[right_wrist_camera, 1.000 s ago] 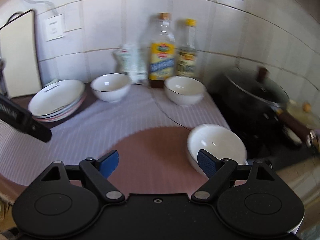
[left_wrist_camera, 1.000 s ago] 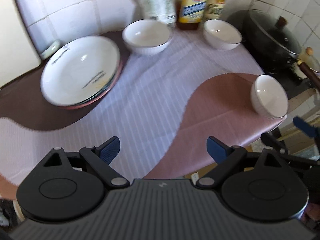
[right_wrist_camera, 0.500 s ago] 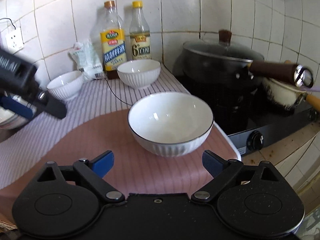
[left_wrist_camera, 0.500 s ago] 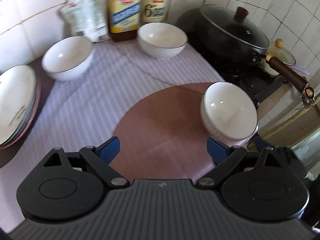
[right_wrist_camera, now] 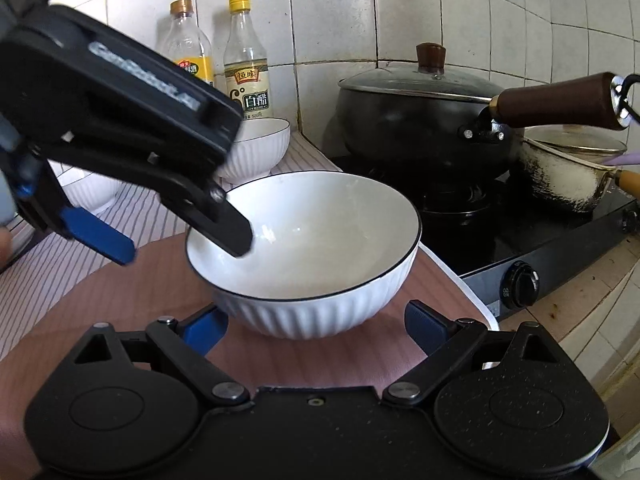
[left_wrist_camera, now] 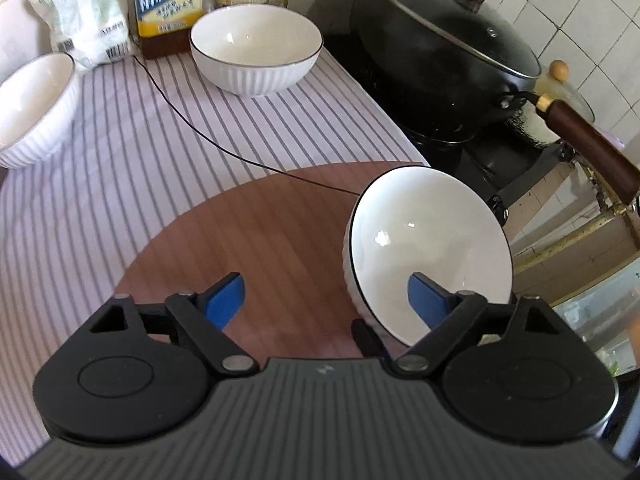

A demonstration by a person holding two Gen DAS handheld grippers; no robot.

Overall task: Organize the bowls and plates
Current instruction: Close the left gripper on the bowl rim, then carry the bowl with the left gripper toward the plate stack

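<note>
— White wall tiles (right_wrist_camera: 332, 12) behind, striped cloth on the table (left_wrist_camera: 100, 208). Where is the bowl?

— The nearest bowl (right_wrist_camera: 304, 256), white with a dark rim and ribbed sides, sits on the brown patch of the cloth near the table's right edge, just beside the stove (right_wrist_camera: 520, 248).

— And the claws?

— The left claw (left_wrist_camera: 326, 300) straddles that bowl's near-left rim: one finger (right_wrist_camera: 224, 224) reaches inside, the other (right_wrist_camera: 100, 236) hangs outside. Its jaws have just been closing with the rim between them, though the pads do not press it, so it counts as released. The right claw (right_wrist_camera: 316, 328) stands spread wide on either side of the bowl's base, its jaws having just been opening, gripping nothing.

— Other dishes?

— A second bowl (left_wrist_camera: 256, 48) stands at the back before two bottles (right_wrist_camera: 246, 60); a third bowl (left_wrist_camera: 36, 108) sits at the left. A lidded black wok (left_wrist_camera: 444, 64) rests on the stove.
</note>
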